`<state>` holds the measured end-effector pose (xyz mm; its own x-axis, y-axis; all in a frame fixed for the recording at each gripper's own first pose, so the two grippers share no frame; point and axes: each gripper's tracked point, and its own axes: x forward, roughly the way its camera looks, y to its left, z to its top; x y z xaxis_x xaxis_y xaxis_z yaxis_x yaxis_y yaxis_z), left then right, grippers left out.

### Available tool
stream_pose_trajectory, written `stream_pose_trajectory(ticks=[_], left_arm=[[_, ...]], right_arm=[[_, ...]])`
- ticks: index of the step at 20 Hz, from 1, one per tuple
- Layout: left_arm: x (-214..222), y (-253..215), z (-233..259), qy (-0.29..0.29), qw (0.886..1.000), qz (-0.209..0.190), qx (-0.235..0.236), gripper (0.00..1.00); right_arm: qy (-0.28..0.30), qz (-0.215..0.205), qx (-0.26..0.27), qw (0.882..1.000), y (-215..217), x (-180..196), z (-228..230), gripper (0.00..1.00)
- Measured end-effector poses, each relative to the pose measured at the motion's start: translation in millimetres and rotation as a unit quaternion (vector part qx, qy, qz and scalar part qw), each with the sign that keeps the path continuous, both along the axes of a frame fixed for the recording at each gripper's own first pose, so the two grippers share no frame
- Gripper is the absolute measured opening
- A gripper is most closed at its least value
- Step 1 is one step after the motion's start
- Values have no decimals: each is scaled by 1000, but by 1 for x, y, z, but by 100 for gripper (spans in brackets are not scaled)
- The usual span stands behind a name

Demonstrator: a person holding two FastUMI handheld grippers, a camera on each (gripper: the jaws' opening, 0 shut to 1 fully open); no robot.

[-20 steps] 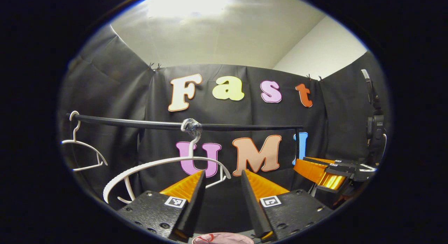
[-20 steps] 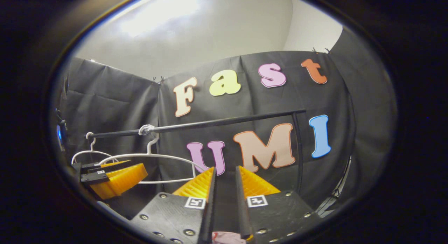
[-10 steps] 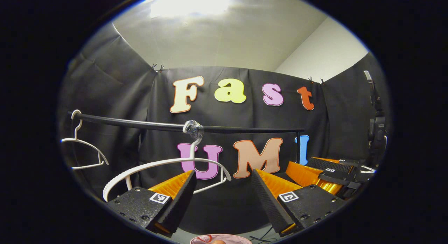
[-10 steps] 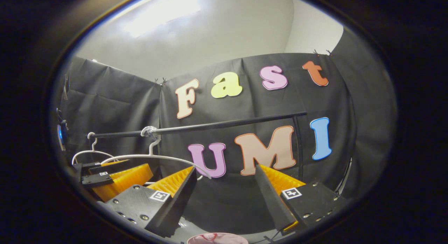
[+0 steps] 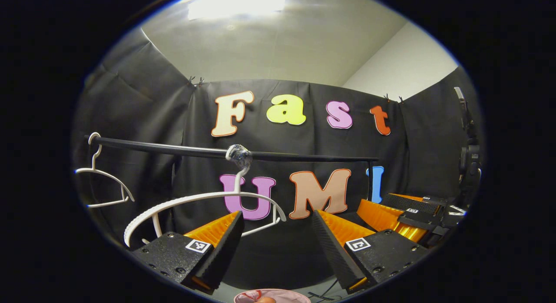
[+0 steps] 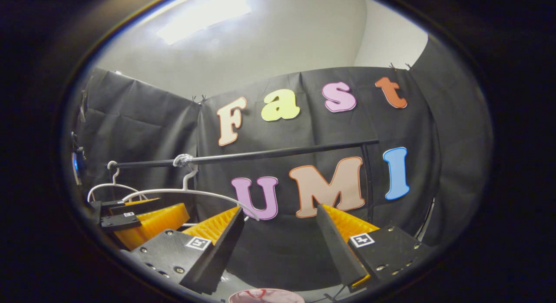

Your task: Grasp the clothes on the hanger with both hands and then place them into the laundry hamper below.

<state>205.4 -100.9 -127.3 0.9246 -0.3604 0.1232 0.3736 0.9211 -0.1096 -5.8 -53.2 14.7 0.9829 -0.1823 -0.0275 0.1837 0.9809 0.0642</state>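
My left tool (image 5: 276,216) is spread wide with nothing between its fingers, and my right tool (image 6: 280,211) is equally wide and bare. Both point up toward the black rail (image 5: 304,156). A white hanger (image 5: 204,203) hangs bare from that rail; another (image 5: 102,177) hangs near the rail's end. A pink rim, possibly the hamper (image 5: 271,295), sits far below the rail.

Ahead of me a black rail (image 5: 304,157) runs across the black cloth wall (image 5: 143,111), held by a thin upright post (image 6: 370,181) at its far end. Above me I see a pale ceiling (image 5: 278,46) with a bright light panel (image 6: 204,16).
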Motion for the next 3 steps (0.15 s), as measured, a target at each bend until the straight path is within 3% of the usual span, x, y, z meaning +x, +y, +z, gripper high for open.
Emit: stream_pose_trajectory(ticks=[3], left_arm=[[1, -4, -4, 3, 1000, 0, 2, 96]], right_arm=[[-1, -1, -5, 1000, -4, -1, 0, 100]])
